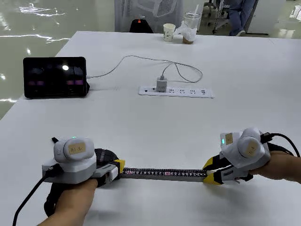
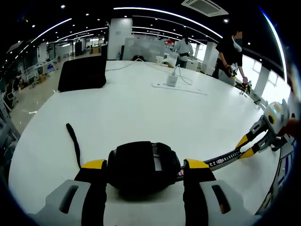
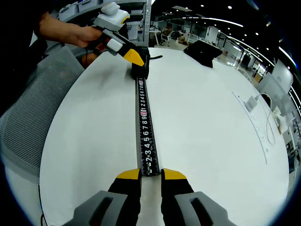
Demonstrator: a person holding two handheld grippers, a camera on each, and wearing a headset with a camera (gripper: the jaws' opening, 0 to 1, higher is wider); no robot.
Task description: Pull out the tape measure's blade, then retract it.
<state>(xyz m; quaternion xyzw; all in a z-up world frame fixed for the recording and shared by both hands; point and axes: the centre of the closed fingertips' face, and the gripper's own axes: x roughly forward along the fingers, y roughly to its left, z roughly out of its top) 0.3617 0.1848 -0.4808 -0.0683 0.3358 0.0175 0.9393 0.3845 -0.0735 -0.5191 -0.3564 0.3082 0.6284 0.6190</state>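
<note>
White table (image 1: 141,117), glossy floor (image 1: 28,28), extended blade (image 1: 162,173)

This looks like a large open office or lab hall: a wide white table (image 1: 141,122) with a power strip (image 1: 176,91), a glossy floor (image 1: 28,28), and long ceiling lights (image 2: 155,10).

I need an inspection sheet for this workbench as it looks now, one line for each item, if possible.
Surface: white table.
Job's things: black tape measure case; black numbered blade pulled out between the grippers.
Clutter: black tablet, white power strip with grey charger, paper cup, clear plastic cup, far side.
Grippers: left gripper shut on the case; right gripper shut on the blade's end.
Cables: white cable from tablet to charger; black cable at each gripper.
Surroundings: glossy floor, grey mesh chair, people standing beyond the table.
</note>
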